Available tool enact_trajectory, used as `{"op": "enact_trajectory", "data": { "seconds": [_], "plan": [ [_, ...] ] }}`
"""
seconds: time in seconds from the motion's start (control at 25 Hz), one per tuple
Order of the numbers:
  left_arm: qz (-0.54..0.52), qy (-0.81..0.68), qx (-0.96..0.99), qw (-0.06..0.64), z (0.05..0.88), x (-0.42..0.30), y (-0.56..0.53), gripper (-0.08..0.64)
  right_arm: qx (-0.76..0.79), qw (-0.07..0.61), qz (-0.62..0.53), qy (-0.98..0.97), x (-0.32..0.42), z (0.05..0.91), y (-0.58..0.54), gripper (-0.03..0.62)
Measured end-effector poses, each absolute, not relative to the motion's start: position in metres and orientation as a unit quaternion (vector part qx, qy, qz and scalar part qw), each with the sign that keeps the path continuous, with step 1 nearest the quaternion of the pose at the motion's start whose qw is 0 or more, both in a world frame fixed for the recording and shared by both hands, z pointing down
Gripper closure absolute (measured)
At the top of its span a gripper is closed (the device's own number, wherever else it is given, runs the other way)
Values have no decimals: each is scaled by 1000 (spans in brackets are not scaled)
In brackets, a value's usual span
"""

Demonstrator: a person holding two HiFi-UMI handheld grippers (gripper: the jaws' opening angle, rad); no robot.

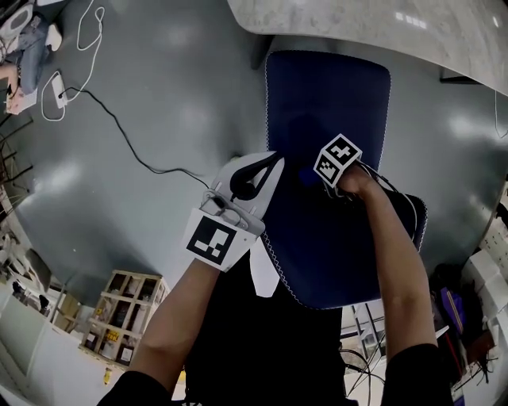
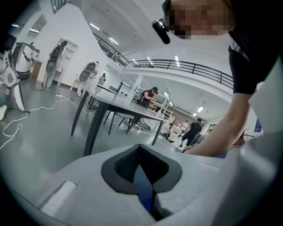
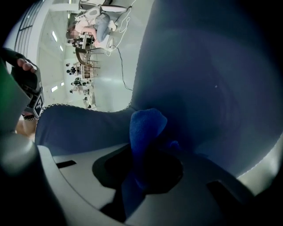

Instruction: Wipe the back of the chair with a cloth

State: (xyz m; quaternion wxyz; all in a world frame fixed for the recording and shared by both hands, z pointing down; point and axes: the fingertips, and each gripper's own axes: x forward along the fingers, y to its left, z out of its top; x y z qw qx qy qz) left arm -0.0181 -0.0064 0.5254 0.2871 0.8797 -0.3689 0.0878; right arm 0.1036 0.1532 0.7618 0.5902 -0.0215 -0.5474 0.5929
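Note:
A dark blue upholstered chair [image 1: 329,95] with white stitched edges fills the middle of the head view. My left gripper [image 1: 268,173] sits at the chair's left edge, and the left gripper view shows it [image 2: 143,178] shut on a thin strip of the blue chair edge [image 2: 142,185]. My right gripper [image 1: 316,178] is over the chair's middle, its marker cube [image 1: 338,158] uppermost. In the right gripper view it [image 3: 146,163] is shut on a bright blue cloth [image 3: 146,126], which is pressed against the chair's dark fabric [image 3: 212,79].
A marble tabletop [image 1: 381,24] overhangs the chair's far side. White and black cables [image 1: 119,131] trail over the grey floor at left. Wooden crates [image 1: 127,313] stand at lower left. A dark-legged table [image 2: 115,106] and distant people show in the left gripper view.

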Motion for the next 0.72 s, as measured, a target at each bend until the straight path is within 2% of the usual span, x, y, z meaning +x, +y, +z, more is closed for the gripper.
{"op": "enact_trajectory", "data": {
  "seconds": [0.4,0.72],
  "plan": [
    [79,-375,876,292,539,-33,5,552,-26,555,599,-577,40,749,160,509],
    [69,-379,875,293,529,-38,9,552,-14,483,636,-601,9,731,150,509]
  ]
}}
